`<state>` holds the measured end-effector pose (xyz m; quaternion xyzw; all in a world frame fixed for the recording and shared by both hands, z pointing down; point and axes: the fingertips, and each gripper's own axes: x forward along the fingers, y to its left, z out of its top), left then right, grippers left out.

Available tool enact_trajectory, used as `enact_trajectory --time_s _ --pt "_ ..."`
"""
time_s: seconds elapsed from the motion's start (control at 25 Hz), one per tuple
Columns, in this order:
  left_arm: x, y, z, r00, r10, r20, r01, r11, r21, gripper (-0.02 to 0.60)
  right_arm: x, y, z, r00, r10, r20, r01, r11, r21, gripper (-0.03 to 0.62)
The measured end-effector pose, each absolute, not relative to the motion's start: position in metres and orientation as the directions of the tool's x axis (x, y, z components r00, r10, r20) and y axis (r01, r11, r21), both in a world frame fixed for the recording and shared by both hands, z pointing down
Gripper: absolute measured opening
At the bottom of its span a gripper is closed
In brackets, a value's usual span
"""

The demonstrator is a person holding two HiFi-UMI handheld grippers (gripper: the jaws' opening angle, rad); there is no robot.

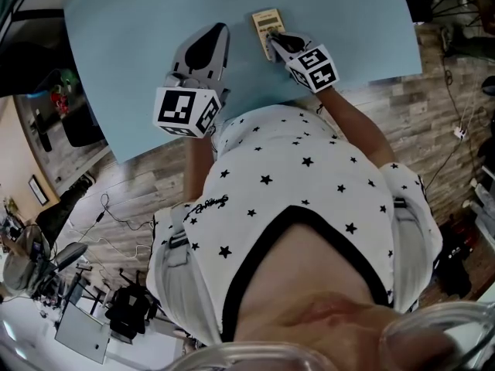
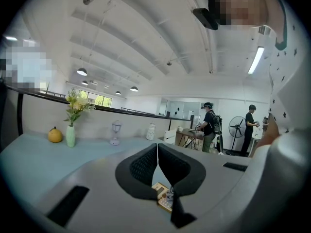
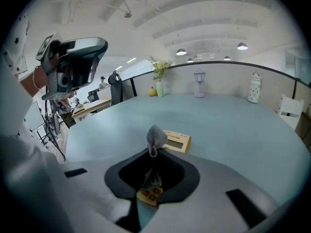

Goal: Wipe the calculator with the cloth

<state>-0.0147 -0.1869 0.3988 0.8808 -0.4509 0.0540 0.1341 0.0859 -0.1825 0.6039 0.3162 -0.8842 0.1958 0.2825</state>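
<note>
Right claw (image 3: 154, 154), clamped on the cloth (image 3: 156, 136), holds it over the calculator (image 3: 179, 141) for wiping; left claw (image 2: 157, 149), closed and empty, hangs to its left.

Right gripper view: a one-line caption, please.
Right gripper, shut on grey cloth, over the tan calculator on a blue table.
</note>
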Motion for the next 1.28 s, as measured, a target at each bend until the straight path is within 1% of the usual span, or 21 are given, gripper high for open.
enact_trajectory --time_s 0.36,0.88,1.08,1.28 --pt "-0.007 -0.190 0.399 0.607 -0.765 0.217 -0.795 -0.578 0.185 0.031 0.130 -0.195 0.609 -0.567 -0.516 0.642 -0.754 0.639 -0.153 0.040" --pt "-0.008 -0.188 0.397 0.597 -0.772 0.216 -0.802 -0.571 0.177 0.031 0.139 -0.197 0.612 -0.560 -0.531 0.636 -0.773 0.610 -0.171 0.040" --pt "-0.010 -0.186 0.394 0.585 -0.783 0.211 -0.811 -0.560 0.171 0.031 0.142 -0.208 0.591 -0.583 -0.579 0.570 -0.783 0.586 -0.206 0.040" --pt "-0.016 -0.185 0.393 0.584 -0.786 0.205 -0.811 -0.554 0.186 0.031 0.135 -0.228 0.542 -0.618 -0.651 0.442 -0.781 0.573 -0.249 0.040"
